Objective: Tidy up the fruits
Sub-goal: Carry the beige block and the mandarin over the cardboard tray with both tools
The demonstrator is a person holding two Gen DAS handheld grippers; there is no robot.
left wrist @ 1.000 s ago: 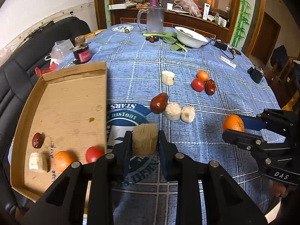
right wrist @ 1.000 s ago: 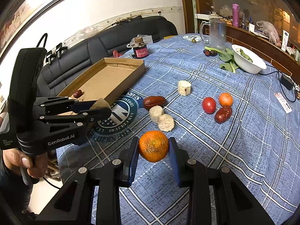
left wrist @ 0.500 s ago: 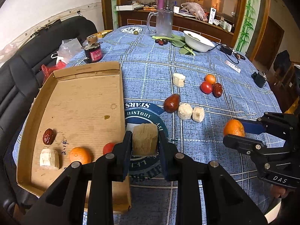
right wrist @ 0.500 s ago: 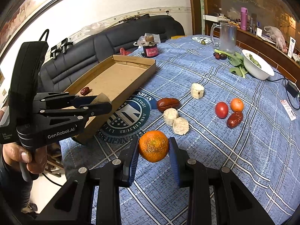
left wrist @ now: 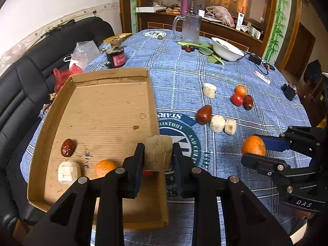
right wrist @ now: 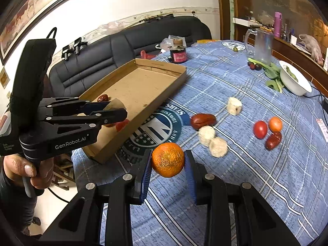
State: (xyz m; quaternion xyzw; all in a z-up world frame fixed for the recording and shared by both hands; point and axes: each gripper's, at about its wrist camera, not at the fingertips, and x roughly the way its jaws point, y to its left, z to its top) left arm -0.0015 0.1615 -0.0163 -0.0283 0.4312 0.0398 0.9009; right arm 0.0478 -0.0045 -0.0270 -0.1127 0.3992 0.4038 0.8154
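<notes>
With both loads in carry, the left gripper [left wrist: 158, 156] clamping a beige chunk [left wrist: 158, 152] and the right gripper [right wrist: 168, 161] an orange [right wrist: 168, 159], lowering them inside the cardboard tray's [left wrist: 152, 100] near-right corner comes next.

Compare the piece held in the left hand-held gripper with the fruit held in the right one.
The left hand-held gripper clamps a tan, fibrous, blocky chunk; the right hand-held gripper clamps a round, bright orange with pitted skin. The chunk hangs at the cardboard tray edge, while the orange hangs over the blue tablecloth. Both are pinched between shut jaws, off the table.
</notes>
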